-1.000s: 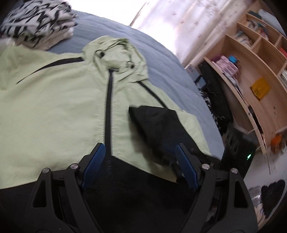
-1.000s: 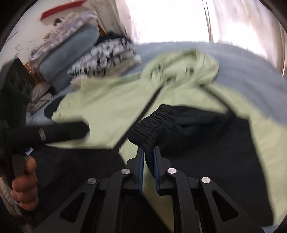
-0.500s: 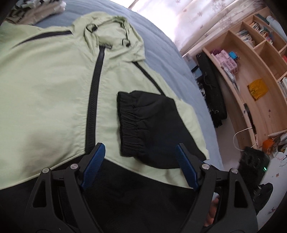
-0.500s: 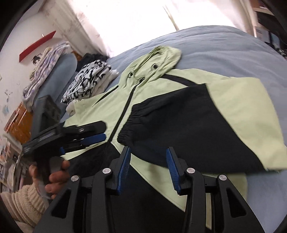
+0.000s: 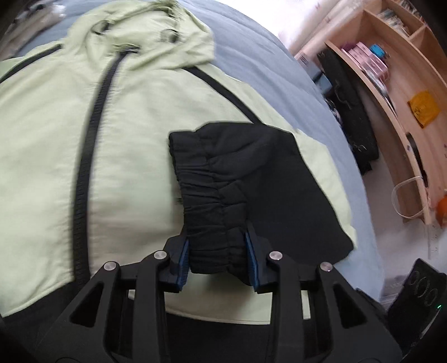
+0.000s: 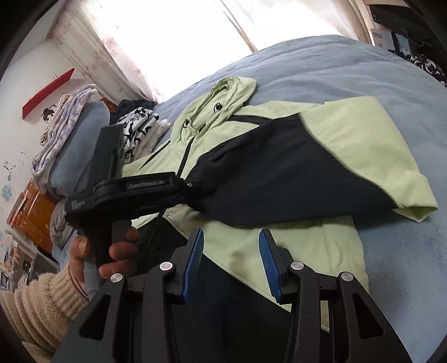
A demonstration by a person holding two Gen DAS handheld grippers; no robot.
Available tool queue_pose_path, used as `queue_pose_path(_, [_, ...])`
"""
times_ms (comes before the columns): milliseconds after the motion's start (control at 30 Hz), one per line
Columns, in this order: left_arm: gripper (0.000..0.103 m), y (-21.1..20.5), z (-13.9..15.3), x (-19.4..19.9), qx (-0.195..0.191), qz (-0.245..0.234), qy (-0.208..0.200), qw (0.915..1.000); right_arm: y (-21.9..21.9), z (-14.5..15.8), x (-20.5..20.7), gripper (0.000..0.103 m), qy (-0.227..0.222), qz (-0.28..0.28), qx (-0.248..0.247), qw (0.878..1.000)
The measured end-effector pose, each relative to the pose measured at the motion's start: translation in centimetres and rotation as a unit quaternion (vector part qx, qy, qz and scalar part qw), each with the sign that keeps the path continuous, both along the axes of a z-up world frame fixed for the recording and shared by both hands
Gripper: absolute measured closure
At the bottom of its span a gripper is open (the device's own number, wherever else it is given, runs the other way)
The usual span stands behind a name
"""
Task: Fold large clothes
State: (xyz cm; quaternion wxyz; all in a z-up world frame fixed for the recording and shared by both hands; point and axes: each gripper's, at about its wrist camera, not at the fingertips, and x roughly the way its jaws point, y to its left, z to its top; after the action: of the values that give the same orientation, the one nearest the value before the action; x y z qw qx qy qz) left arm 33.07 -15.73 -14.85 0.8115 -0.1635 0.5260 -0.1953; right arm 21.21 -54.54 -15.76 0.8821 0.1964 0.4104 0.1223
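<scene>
Closing left gripper [image 5: 217, 258] clamped on gathered black elastic cuff [image 5: 212, 220] of limp, light pale-green hooded zip jacket [image 5: 134, 156], lower centre; right gripper [image 6: 230, 262] parted, empty.

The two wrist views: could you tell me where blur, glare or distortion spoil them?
Left wrist: hood motion-blurred, cuff sharp, shelves bowed by the fisheye. Right wrist: window blown out white, jacket sharp.
</scene>
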Motion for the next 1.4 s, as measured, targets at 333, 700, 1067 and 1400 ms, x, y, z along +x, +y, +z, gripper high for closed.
queue_pose_path(333, [0.078,0.3,14.6,-2.2,0.103,0.024,-0.247,0.9634,-1.5,4.0,-3.0,0.061,-0.043,-0.019,-0.040,0.998])
queue_pose_path(700, [0.074,13.6,5.0,0.2,0.195,0.097,-0.100,0.9709,-4.2,2.7,-1.0,0.029,0.004,-0.083,-0.051,0.995])
queue_pose_path(1067, [0.039,16.3,0.6,2.5,0.107,0.109,-0.028,0.9879,-10.1,0.7,11.4,0.029,0.048,-0.136,0.052,0.988])
queue_pose_path(1400, [0.074,16.7,3.1,3.4,0.138,0.098,-0.085,0.9819,-14.3,-5.3,22.1,0.050,0.111,-0.189,0.110,0.969])
